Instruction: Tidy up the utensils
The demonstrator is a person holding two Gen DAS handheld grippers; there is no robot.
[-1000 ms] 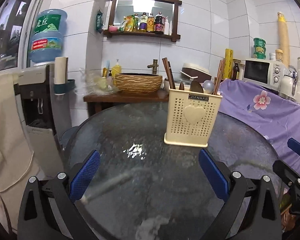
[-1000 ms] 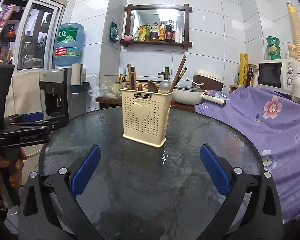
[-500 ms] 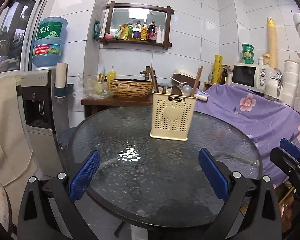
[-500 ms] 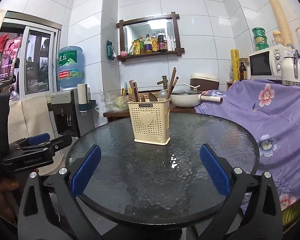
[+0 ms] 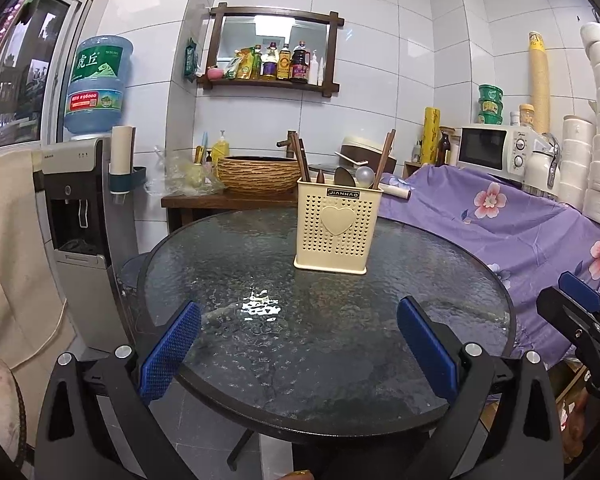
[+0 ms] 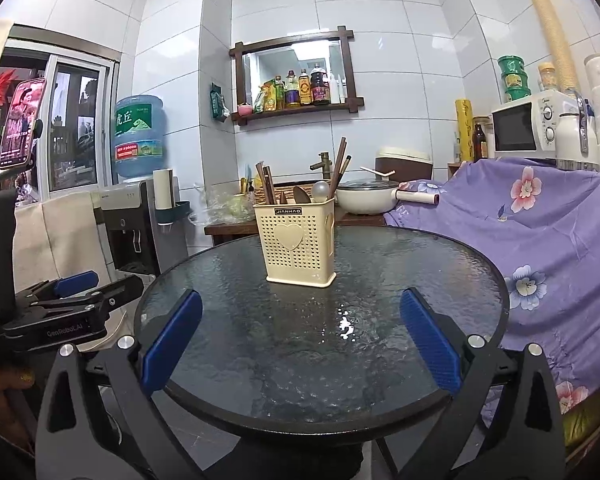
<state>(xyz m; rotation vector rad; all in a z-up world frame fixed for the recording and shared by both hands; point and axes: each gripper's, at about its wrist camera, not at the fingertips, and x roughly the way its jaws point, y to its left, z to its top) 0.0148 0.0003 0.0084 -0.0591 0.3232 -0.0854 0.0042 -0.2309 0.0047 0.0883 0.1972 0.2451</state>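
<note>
Standing on round glass table [image 5: 260, 360], cream utensil holder [image 5: 337, 232]; white-tiled kitchen

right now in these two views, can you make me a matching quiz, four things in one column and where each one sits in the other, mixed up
Things:
1. cream perforated plastic utensil holder
2. white microwave oven
3. blue water jug
4. dark sauce bottle

Places:
A. on the wooden wall shelf
B. on the round glass table
C. atop the grey dispenser
D. behind the purple floral cloth

Pairs: 1-B, 2-D, 3-C, 4-A
</note>
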